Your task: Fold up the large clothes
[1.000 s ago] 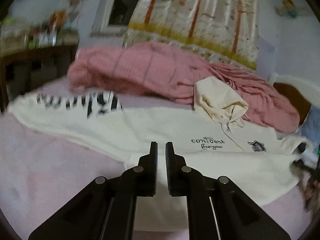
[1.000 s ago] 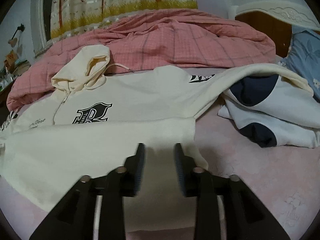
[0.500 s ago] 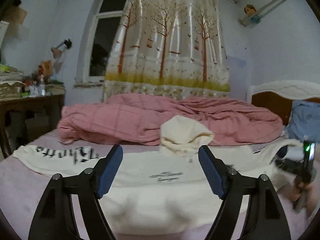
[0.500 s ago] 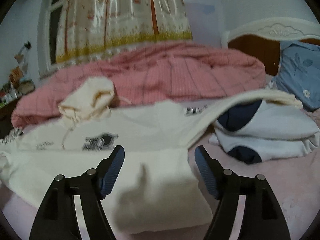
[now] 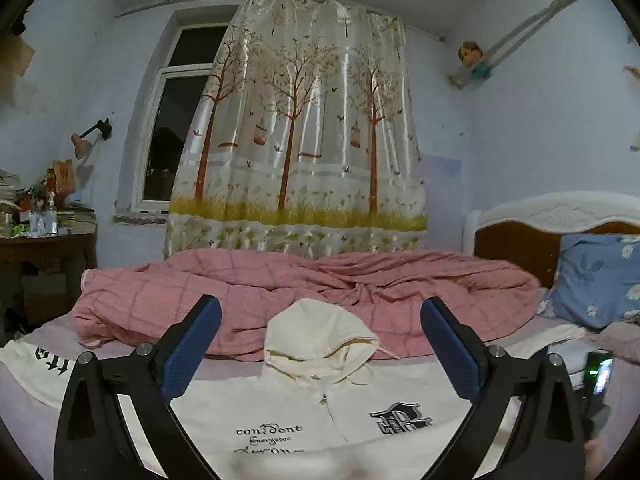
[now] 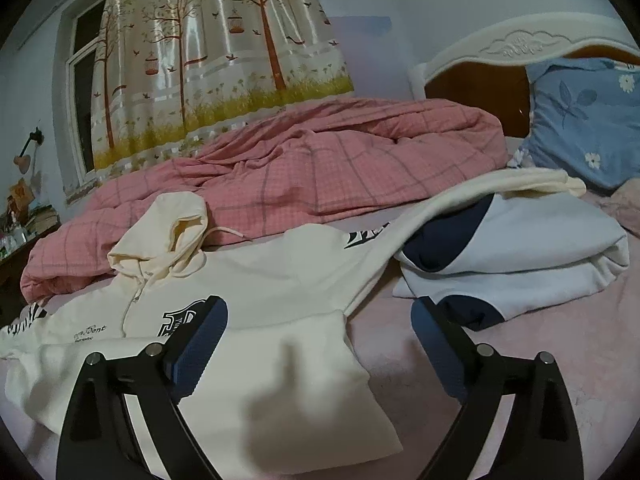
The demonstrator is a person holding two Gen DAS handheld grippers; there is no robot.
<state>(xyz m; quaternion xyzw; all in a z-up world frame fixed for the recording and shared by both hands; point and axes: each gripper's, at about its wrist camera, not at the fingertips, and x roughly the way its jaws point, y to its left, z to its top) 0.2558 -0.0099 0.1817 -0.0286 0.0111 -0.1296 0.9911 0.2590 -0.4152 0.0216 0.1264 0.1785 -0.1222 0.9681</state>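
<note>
A cream hoodie of soft, thick fleece is lying face up across the pink bed sheet, its hem folded up over the body and its puffy hood slumping toward twelve o'clock against a rumpled pink checked quilt. At nine o'clock one sleeve with black lettering is stretching flat. The left gripper is hovering level above the chest, jaws opening wide, nothing between its ribbed blue pads. At three o'clock the other sleeve is draping over a folded white and navy garment. The right gripper is tilting down over the folded hem, the hoodie lying just ahead of it, jaws opening and gripping nothing. A glossy tree-print curtain is hanging behind.
</note>
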